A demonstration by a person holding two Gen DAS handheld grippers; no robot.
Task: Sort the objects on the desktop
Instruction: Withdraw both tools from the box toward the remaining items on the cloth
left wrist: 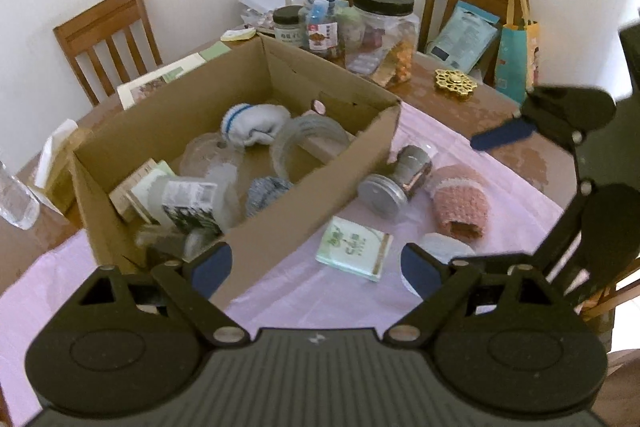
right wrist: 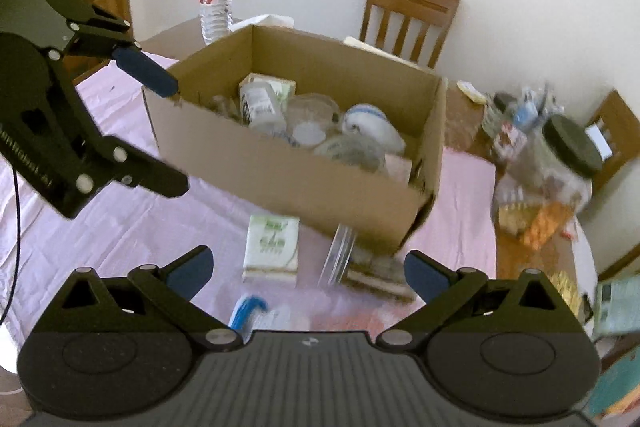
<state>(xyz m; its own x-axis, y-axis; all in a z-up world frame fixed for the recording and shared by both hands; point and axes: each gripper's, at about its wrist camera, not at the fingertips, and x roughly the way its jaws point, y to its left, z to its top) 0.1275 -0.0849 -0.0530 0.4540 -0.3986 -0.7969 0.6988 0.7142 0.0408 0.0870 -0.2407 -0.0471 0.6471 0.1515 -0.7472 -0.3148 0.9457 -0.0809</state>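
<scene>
Both claws, left gripper (left wrist: 316, 263) and right gripper (right wrist: 308, 269), gape empty over a green tissue pack (left wrist: 355, 253) (possibly tissues) beside the cardboard box (left wrist: 304, 223).

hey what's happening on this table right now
A person is sorting table clutter into a cardboard box with two handheld grippers. Both the left gripper and the right gripper are open and empty, hovering over the pink cloth. The box already holds a sock, bottles and jars. Still outside it on the cloth are a small lidded jar on its side, a green packet and a pink knitted sleeve.
</scene>
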